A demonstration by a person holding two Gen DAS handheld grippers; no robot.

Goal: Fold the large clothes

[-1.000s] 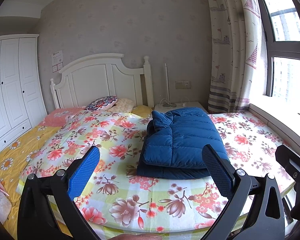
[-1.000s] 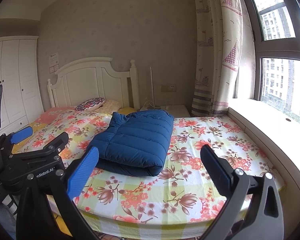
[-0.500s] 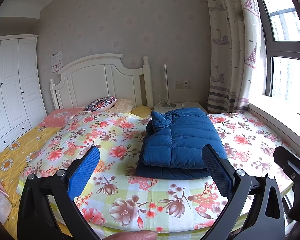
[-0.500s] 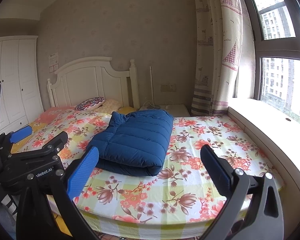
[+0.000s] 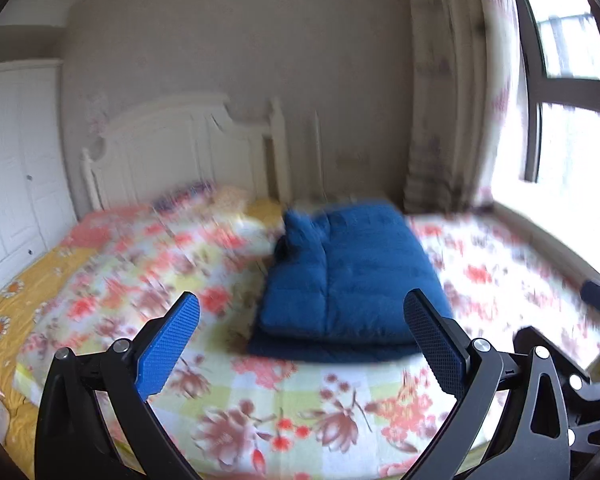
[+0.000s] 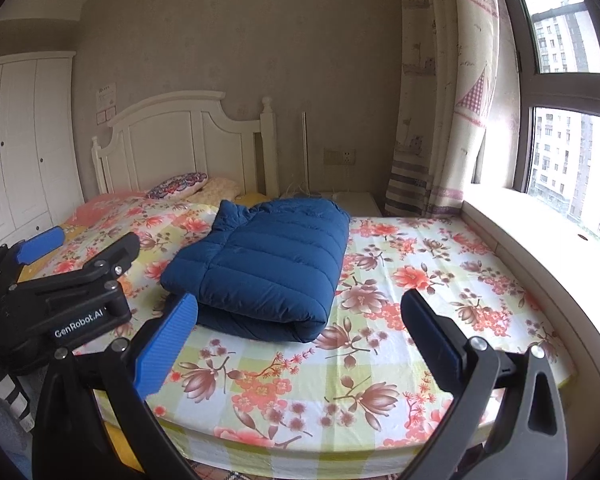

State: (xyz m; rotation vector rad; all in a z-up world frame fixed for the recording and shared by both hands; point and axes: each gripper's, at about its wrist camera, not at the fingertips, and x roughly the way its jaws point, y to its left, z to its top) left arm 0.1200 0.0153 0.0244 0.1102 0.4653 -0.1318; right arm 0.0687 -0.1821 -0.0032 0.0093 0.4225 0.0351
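A blue puffer jacket [image 5: 352,276] lies folded into a thick bundle on the floral bedsheet [image 5: 284,412]; it also shows in the right wrist view [image 6: 260,268]. My left gripper [image 5: 300,348] is open and empty, held off the foot of the bed, apart from the jacket. My right gripper [image 6: 300,344] is open and empty, also short of the jacket. The left gripper's body [image 6: 60,300] shows at the left of the right wrist view.
A white headboard [image 6: 180,144] and pillows [image 6: 180,186] stand at the far end. A white wardrobe [image 6: 24,144] is at the left. A curtain [image 6: 440,120], window ledge [image 6: 540,248] and nightstand [image 6: 356,202] are at the right.
The left wrist view has gone blurred and shifted, with the jacket now larger and lower in frame; the left gripper is moving. The right gripper has barely moved. Both stay open.
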